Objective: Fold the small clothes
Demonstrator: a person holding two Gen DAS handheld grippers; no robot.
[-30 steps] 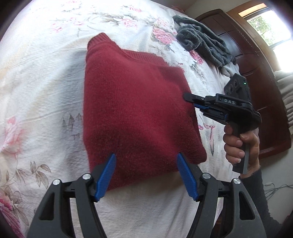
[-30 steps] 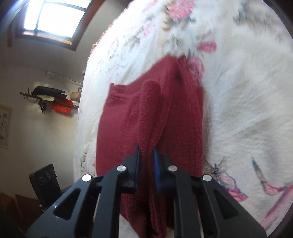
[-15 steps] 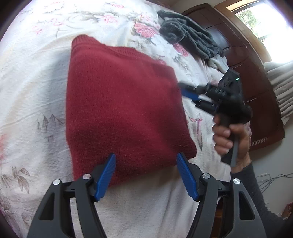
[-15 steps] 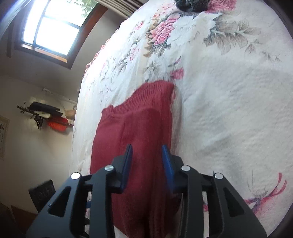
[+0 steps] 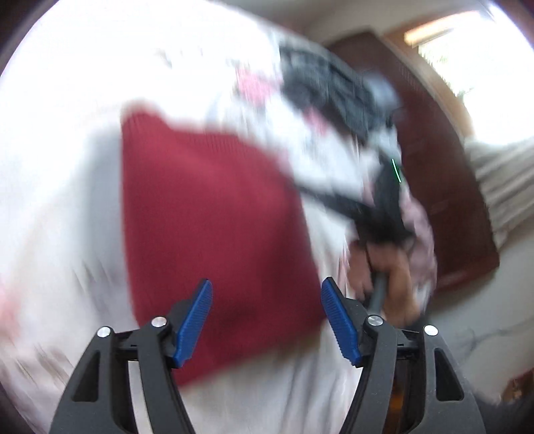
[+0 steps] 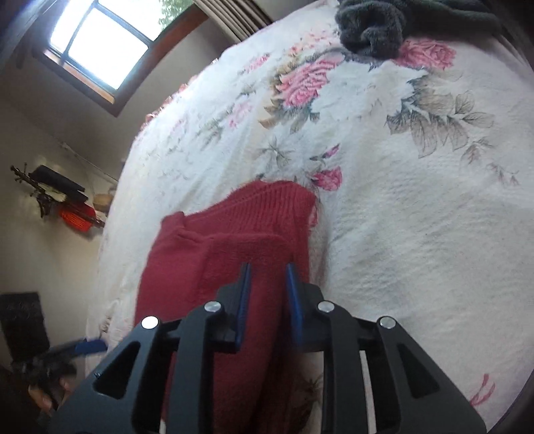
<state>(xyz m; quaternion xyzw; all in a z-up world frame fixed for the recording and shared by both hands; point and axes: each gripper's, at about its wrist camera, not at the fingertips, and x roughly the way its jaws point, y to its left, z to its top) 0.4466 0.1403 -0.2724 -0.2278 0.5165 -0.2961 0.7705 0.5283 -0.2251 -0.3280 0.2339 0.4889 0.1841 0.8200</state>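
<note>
A dark red knitted sweater [image 5: 207, 213] lies folded on the flowered white bedspread [image 5: 66, 100]. The left wrist view is blurred by motion. My left gripper [image 5: 267, 300] hovers open over the sweater's near edge, its blue pads wide apart and holding nothing. In the right wrist view the sweater [image 6: 233, 253] shows its ribbed hem and a folded layer. My right gripper [image 6: 268, 283] is above its right side, open by a narrow gap with nothing pinched. A hand [image 5: 383, 270] holds the right gripper [image 5: 333, 197] beside the sweater's right edge.
A dark grey garment [image 6: 370, 30] lies bunched on the bedspread [image 6: 417, 200] beyond the sweater. Dark wooden furniture [image 5: 434, 167] stands along the bed's far right side. A window [image 6: 100, 43] and a wall rack with a red item [image 6: 76, 213] are on the left.
The right gripper let go of the sweater's fold, opened and drew back, then narrowed a little. The left gripper stayed open; its view has swung and blurred.
</note>
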